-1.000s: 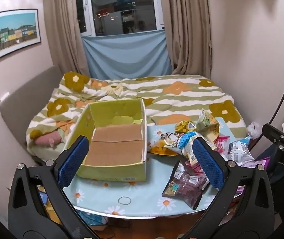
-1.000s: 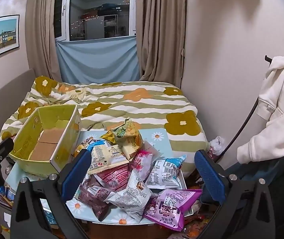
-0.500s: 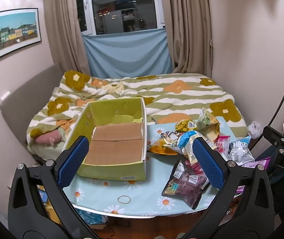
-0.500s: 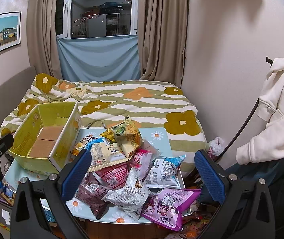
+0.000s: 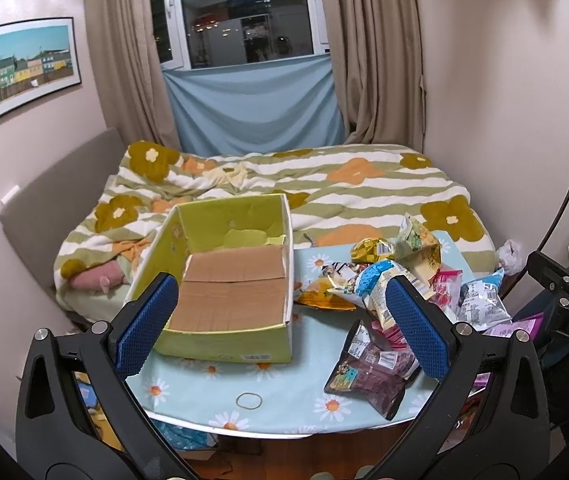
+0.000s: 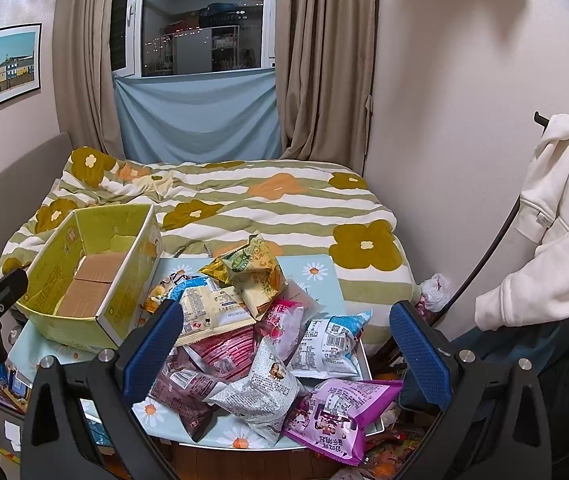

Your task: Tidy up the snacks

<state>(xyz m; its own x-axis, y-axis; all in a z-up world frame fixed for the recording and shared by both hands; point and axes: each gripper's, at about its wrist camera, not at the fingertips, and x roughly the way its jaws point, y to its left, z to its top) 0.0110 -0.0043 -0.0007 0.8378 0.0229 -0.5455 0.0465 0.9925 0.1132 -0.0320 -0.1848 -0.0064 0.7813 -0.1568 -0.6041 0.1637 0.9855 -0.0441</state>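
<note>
Hidden: table's (image 5: 188, 396) near edge and both near corners are cut off by the gripper frames in both views; in the left view the pile's right part sits behind the right finger pad (image 5: 412, 328). Print on the packets is too small to read.
Box: yellow-green carton (image 5: 220, 344), open top, on the table's left half, reaching its far edge. Only bare brown cardboard flaps show inside; no packets in it.
Pile: snack packets (image 6: 260, 344) heaped on the table's right half, running from the far edge to the near edge, overlapping one another. Purple packet (image 6: 336, 412) overhangs the near right corner; dark maroon packet (image 5: 372, 372) lies at the pile's near left.
Loose: rubber band (image 5: 249, 401) on the cloth near the near edge, apart from box and pile.
Left gripper (image 5: 280, 320): spread wide, nothing between the pads; held above the near edge, box just ahead on its left side, pile on its right.
Right gripper (image 6: 284, 344): spread wide, holding nothing; pile lies between and beneath the pads, contact not evident.
</note>
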